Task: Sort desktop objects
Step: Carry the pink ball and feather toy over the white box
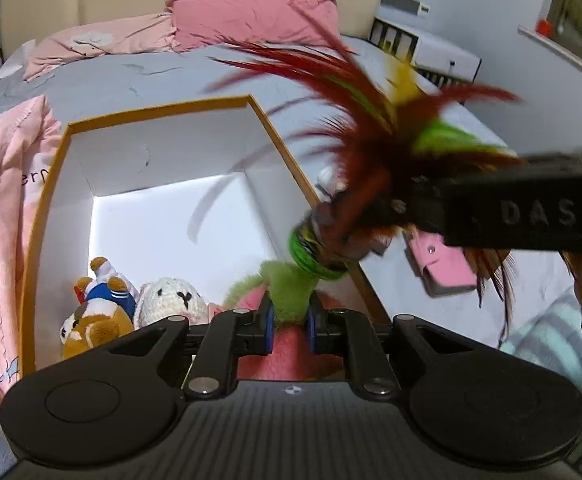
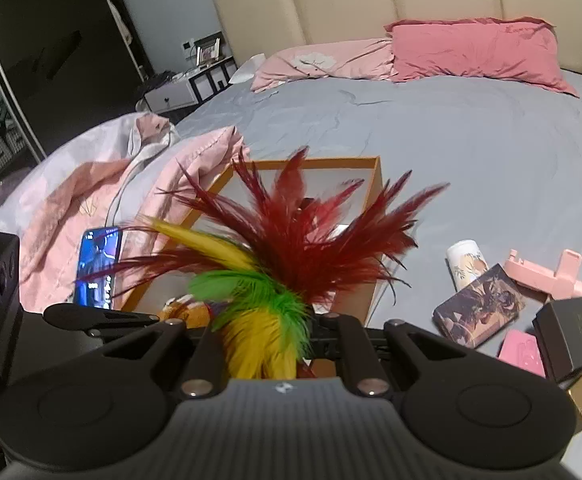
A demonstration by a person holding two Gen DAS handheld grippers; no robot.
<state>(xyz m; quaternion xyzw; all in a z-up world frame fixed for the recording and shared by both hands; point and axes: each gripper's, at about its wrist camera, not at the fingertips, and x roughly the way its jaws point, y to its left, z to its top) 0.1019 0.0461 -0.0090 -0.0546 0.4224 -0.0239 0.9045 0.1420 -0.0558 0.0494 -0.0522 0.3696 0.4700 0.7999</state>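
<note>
Left wrist view: my left gripper [image 1: 289, 322] sits low at 6 o'clock, its blue pads nearly closed on the green stalk of a pink-and-green plush toy [image 1: 287, 284]. Beyond it, from 9 to 12 o'clock, an orange-rimmed box [image 1: 259, 108] with white inside walls stands on the grey bedsheet [image 1: 139, 76]; a bear plush [image 1: 95, 326] and a white plush [image 1: 173, 298] lie in its near corner. At 3 o'clock my right gripper [image 1: 395, 206] reaches in, clamped on a feather shuttlecock [image 1: 371, 120] whose green base hangs just over the box's right wall. A pink wallet [image 1: 445, 268] lies on the sheet below it.

Right wrist view: feathers, red, yellow and green, fan up from the narrow jaws and hide the pads; the grip point itself I can't quite make out. A phone [image 2: 99, 264] lies at 9 o'clock, a patterned card box [image 2: 479, 304] and black box [image 2: 567, 336] at 3 o'clock.
</note>
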